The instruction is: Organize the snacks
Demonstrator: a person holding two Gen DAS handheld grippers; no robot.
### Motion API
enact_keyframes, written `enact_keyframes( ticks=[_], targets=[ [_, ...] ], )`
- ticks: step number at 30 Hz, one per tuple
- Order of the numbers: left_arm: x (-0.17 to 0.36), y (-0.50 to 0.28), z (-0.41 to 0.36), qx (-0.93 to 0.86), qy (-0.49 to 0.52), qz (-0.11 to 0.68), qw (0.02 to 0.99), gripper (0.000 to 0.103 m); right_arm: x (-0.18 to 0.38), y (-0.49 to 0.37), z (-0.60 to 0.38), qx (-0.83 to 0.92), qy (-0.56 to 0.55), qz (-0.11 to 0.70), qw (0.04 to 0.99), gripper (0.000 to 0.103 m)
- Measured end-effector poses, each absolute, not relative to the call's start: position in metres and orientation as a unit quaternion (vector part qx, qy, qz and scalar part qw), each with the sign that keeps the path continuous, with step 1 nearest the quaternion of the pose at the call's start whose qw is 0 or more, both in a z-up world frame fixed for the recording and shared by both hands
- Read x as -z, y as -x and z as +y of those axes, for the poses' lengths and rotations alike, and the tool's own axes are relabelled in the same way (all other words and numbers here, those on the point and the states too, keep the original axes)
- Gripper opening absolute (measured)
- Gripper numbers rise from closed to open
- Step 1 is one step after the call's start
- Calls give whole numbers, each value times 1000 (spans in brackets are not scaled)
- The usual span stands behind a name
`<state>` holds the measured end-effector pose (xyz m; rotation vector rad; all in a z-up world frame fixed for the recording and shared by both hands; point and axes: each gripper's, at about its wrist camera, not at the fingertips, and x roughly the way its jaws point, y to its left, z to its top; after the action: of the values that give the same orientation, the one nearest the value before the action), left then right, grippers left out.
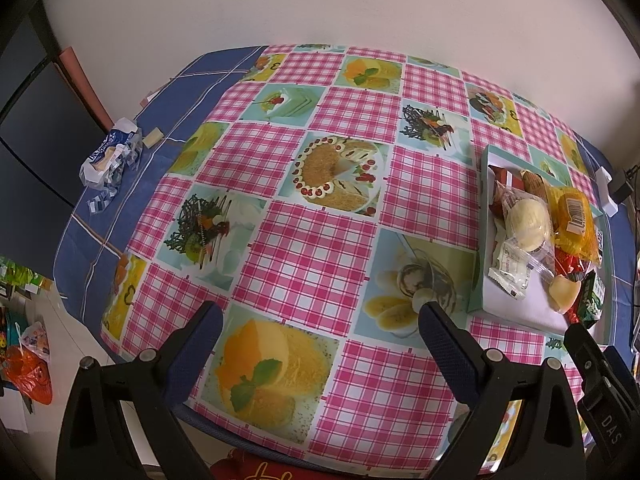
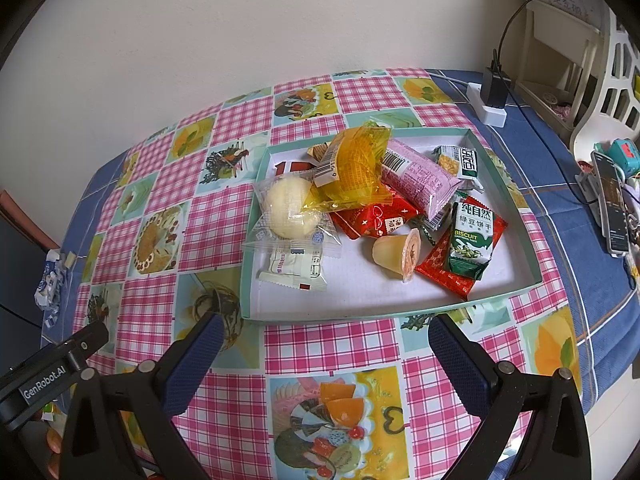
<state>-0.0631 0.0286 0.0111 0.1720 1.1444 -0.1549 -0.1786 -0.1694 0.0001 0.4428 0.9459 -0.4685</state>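
A shallow teal-rimmed box on the patterned tablecloth holds several wrapped snacks: a pale round bun, an orange-wrapped cake, a pink packet, a green biscuit packet, red packets, a jelly cup and a white sachet. My right gripper hangs open just in front of the box's near rim, holding nothing. My left gripper is open and empty over the bare cloth, left of the box.
A crumpled blue-white wrapper lies near the table's far left edge. A white power strip with a black plug and cable sits behind the box. A phone on a stand stands at the right. Bags lie on the floor at left.
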Motion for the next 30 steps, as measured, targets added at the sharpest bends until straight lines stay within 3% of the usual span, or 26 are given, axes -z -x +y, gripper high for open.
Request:
enact_keyframes(
  ticks=[30],
  targets=[
    [-11, 60, 32, 72, -77, 542, 834, 98, 2, 178, -169, 222, -209, 449, 840, 103]
  ],
)
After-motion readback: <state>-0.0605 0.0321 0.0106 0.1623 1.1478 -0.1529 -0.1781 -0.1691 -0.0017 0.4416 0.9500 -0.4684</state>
